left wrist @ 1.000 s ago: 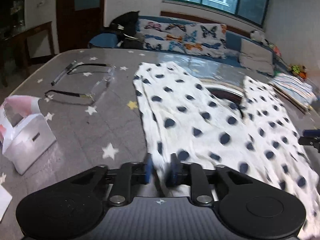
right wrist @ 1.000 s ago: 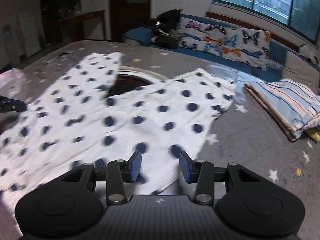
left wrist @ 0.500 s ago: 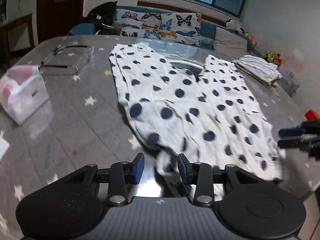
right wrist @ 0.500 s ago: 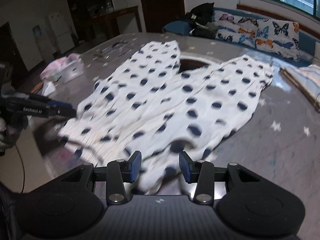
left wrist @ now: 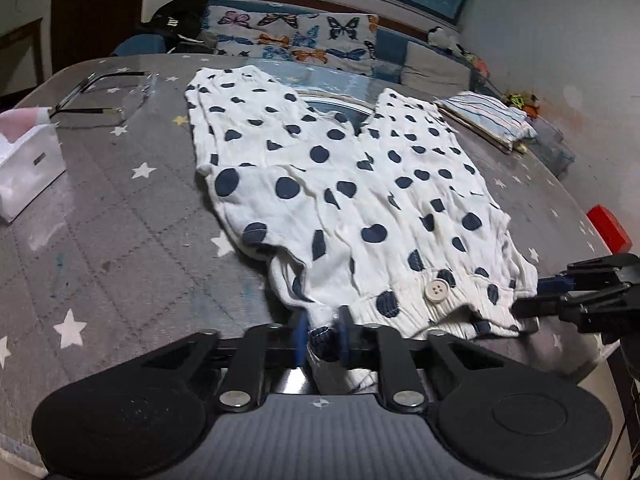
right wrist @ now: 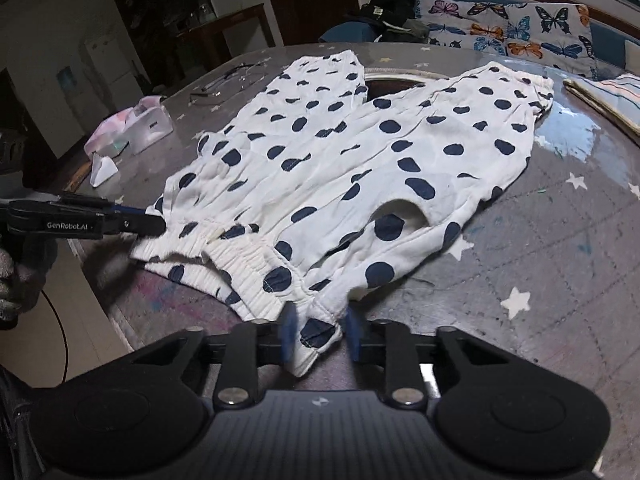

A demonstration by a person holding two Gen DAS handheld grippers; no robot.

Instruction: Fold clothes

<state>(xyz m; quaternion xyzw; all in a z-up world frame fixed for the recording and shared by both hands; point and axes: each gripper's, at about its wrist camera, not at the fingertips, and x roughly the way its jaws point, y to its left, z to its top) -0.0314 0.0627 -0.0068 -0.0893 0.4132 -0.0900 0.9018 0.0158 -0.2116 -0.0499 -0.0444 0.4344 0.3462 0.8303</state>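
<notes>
Two grippers sit at the near table edge, one on each end of the waistband. Left gripper point(left wrist: 323, 336): jaws closing, narrow gap, a bunched corner of waistband between the blue pads; pads look to press the cloth. Right gripper point(right wrist: 320, 334): jaws closing too, gap a little wider, the other waistband corner between them; the right-hand pad appears just clear of the fabric, so no firm grip read yet. Each gripper shows in the other's view, at the far end of the band. Trousers point(left wrist: 352, 184), white with dark dots, lie flat on the grey star-print table point(left wrist: 120, 240), waistband toward the grippers and partly over the edge, button point(left wrist: 437, 290) up near the band. Long axis runs straight away from both grippers toward the sofa; the two legs splay apart at the far end over a round inset in the table. Neither hand is nearer: each has its own corner. Judgement: next move likely lifts the band and carries it along that axis, or brings one leg across the other. Off to the left, a white box point(left wrist: 28, 168) and glasses point(left wrist: 108, 96); folded striped cloth point(left wrist: 488, 116) lies far right.
</notes>
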